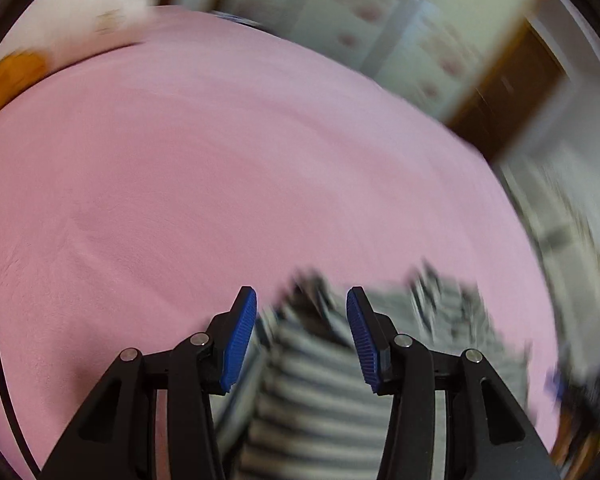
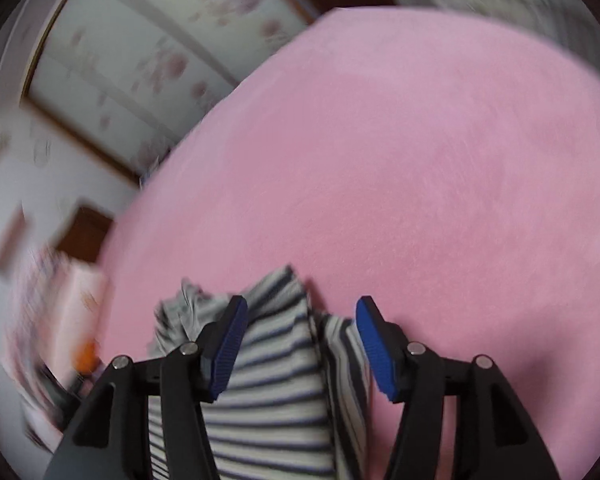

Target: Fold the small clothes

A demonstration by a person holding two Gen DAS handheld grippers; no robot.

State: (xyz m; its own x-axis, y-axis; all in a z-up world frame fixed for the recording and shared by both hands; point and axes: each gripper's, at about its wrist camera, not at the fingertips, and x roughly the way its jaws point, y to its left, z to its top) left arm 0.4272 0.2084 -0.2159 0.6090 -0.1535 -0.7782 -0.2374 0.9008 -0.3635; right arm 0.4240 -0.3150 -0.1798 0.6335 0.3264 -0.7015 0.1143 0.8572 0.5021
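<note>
A small grey-and-white striped garment [image 1: 320, 376] lies crumpled on the pink bed sheet [image 1: 220, 160]. My left gripper [image 1: 301, 300] is open, its blue pads [image 1: 240, 340] wide apart above the garment, holding nothing. In the right wrist view the same striped garment [image 2: 268, 380] lies under my right gripper [image 2: 302, 310], which is also open and empty over the pink sheet [image 2: 420, 160]. Both views are motion-blurred.
A wardrobe with flowered sliding doors [image 1: 400, 32] stands beyond the bed's far edge; it also shows in the right wrist view [image 2: 140, 60]. An orange object [image 1: 16, 76] and a white one sit at the far left of the bed.
</note>
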